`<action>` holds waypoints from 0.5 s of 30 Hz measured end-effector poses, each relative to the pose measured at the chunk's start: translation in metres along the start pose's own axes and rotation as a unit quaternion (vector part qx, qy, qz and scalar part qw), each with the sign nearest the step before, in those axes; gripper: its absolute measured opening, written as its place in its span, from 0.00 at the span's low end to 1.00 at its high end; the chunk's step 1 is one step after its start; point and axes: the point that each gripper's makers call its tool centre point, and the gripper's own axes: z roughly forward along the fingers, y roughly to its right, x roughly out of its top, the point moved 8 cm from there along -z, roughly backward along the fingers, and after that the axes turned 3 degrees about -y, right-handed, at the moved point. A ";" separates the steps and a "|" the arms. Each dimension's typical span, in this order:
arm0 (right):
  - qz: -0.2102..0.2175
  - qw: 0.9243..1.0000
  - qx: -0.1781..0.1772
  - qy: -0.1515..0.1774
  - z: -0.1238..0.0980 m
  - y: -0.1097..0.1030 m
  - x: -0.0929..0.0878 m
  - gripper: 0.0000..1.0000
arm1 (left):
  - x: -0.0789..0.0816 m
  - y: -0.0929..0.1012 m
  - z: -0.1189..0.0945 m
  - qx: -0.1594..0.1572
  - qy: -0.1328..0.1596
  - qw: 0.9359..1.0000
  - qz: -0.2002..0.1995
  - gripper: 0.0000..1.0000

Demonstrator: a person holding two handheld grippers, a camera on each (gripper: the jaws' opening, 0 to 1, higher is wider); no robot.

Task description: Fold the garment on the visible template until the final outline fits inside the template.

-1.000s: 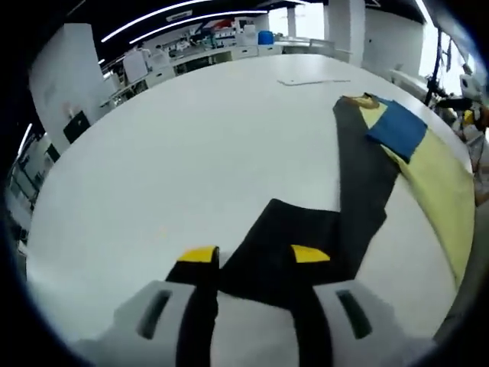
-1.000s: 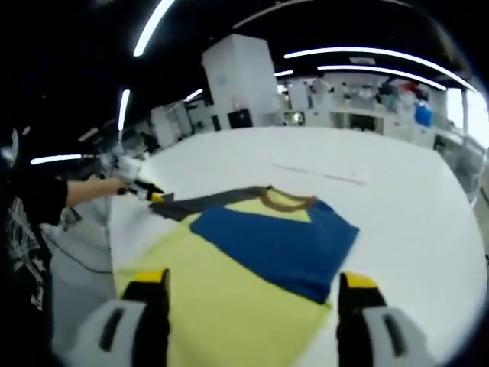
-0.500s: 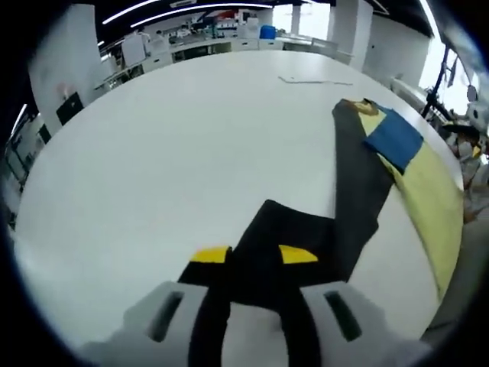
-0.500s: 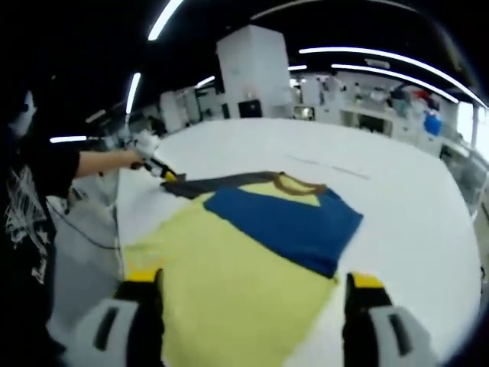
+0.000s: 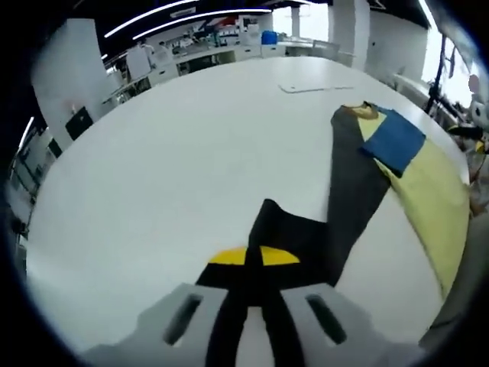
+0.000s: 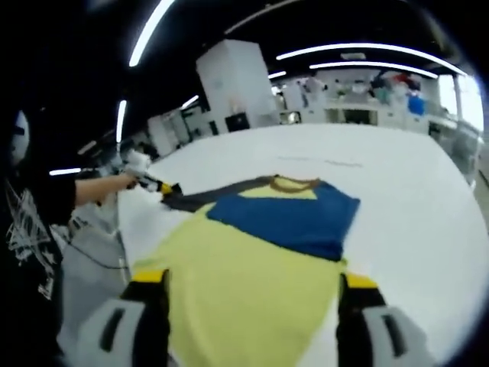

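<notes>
Left gripper [image 5: 254,256]: your jaws are pinched together on the dark sleeve [image 5: 286,237] end; hold that grip firm as you carry it.
Right gripper [image 6: 252,281]: jaws spread wide, holding nothing, hovering above the yellow hem.
Garment [image 6: 252,260]: lies spread on the white table [image 5: 168,153], sleeve stretched well away from the yellow-and-blue body.
Fold: draw the sleeve across onto the body, low and taut (slack invites wrinkles).
Template: I cannot make out its outline here.

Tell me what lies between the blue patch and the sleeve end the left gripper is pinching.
In the left gripper view, the long dark sleeve runs from the blue patch to the left gripper.
</notes>
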 end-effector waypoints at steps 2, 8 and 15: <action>-0.002 1.000 -0.004 -0.012 0.000 0.000 -0.003 0.89 | 0.000 0.003 -0.012 0.013 0.010 1.000 0.008 0.00; -0.015 0.999 -0.012 -0.028 0.002 -0.002 -0.008 0.89 | -0.002 0.006 -0.035 0.065 0.062 0.994 -0.068 0.01; -0.016 0.999 -0.011 -0.031 0.003 -0.003 -0.010 0.90 | -0.013 0.007 -0.041 0.098 0.085 0.977 -0.169 0.00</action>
